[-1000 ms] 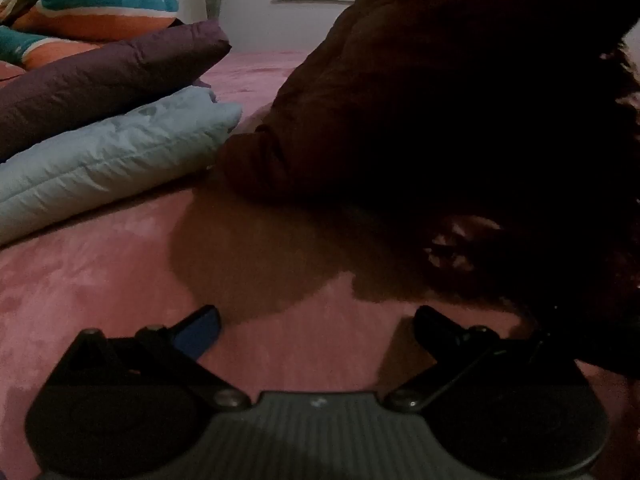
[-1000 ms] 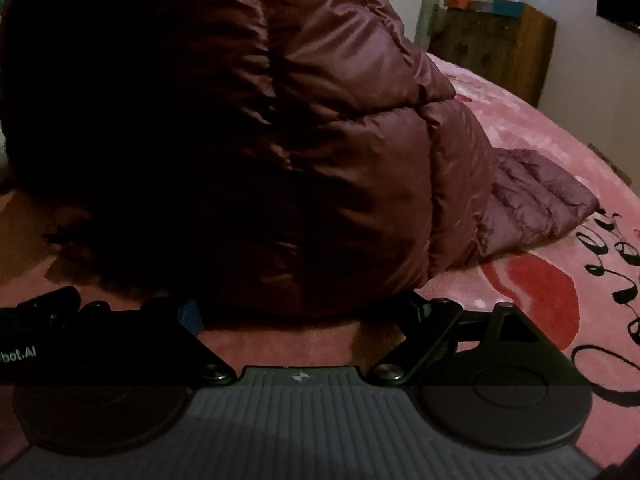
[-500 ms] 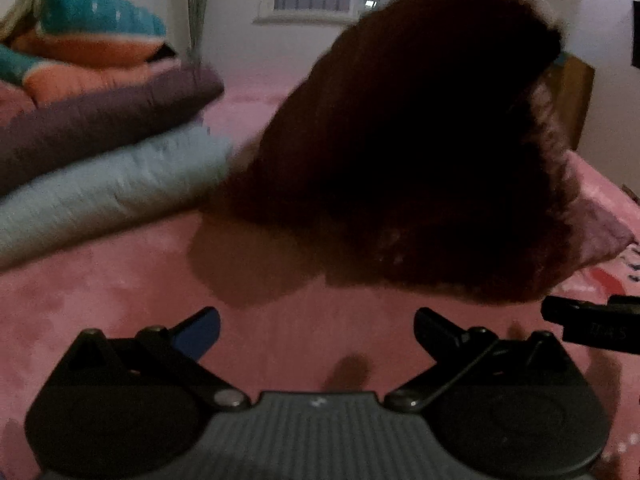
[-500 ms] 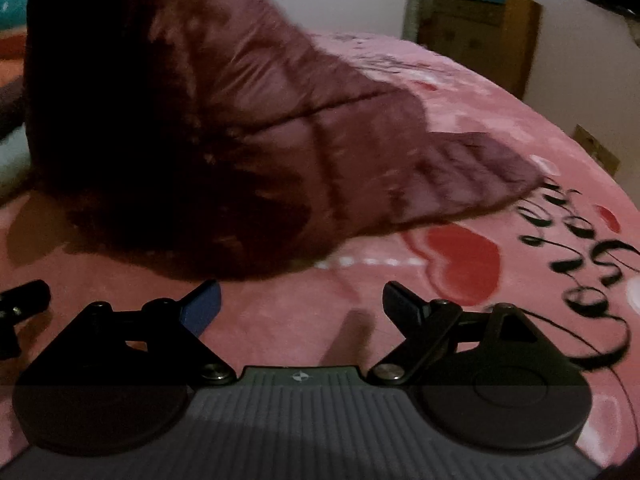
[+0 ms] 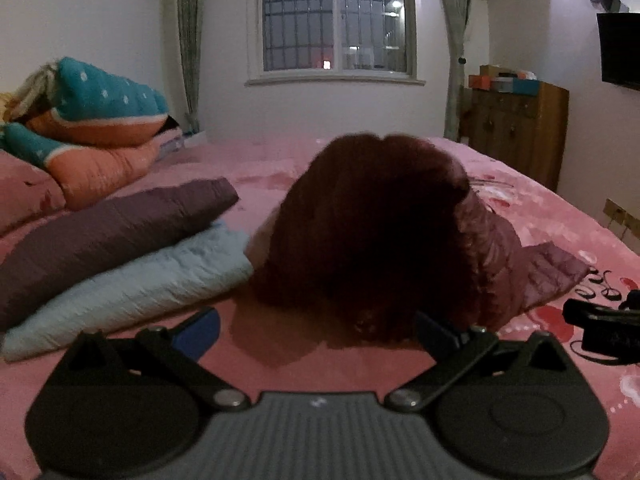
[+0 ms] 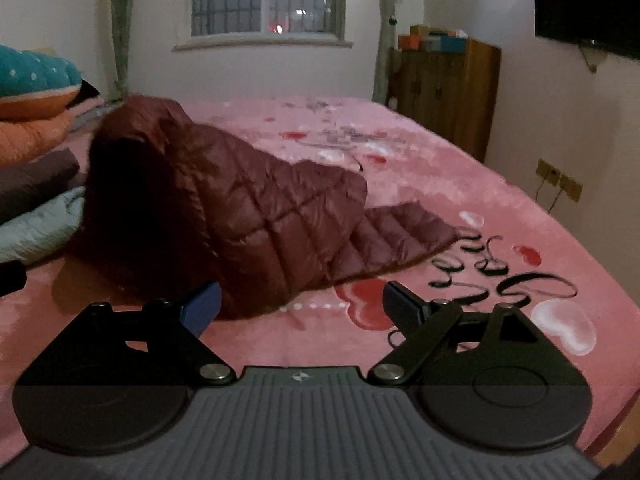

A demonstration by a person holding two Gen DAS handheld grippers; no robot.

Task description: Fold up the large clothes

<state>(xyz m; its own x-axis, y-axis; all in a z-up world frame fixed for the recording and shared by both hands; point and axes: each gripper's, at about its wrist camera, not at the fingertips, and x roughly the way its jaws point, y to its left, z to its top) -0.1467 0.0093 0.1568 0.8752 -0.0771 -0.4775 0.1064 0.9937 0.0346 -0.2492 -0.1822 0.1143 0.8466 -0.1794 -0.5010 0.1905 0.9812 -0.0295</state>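
Note:
A maroon quilted puffer jacket (image 6: 240, 208) lies bunched on the pink bed, its near end humped up and a flat part trailing to the right. In the left wrist view the maroon jacket (image 5: 372, 236) shows as a dark mound just beyond my fingers. My left gripper (image 5: 316, 330) is open, with nothing between its fingers, a short way back from the mound. Open as well, my right gripper (image 6: 300, 306) holds nothing and hovers in front of the jacket's near edge. The right gripper's tip (image 5: 600, 330) shows at the right edge of the left wrist view.
A purple folded jacket (image 5: 112, 232) lies on a light blue one (image 5: 132, 288) to the left of the maroon jacket. Teal and orange bedding (image 5: 92, 120) is piled at the back left. A wooden cabinet (image 6: 444, 92) stands by the far wall. The bedspread (image 6: 500, 240) carries hearts and black lettering.
Both grippers have pulled back and risen from the jacket. It was close against the fingers a second ago; now it lies free on the bed, slumped lower.

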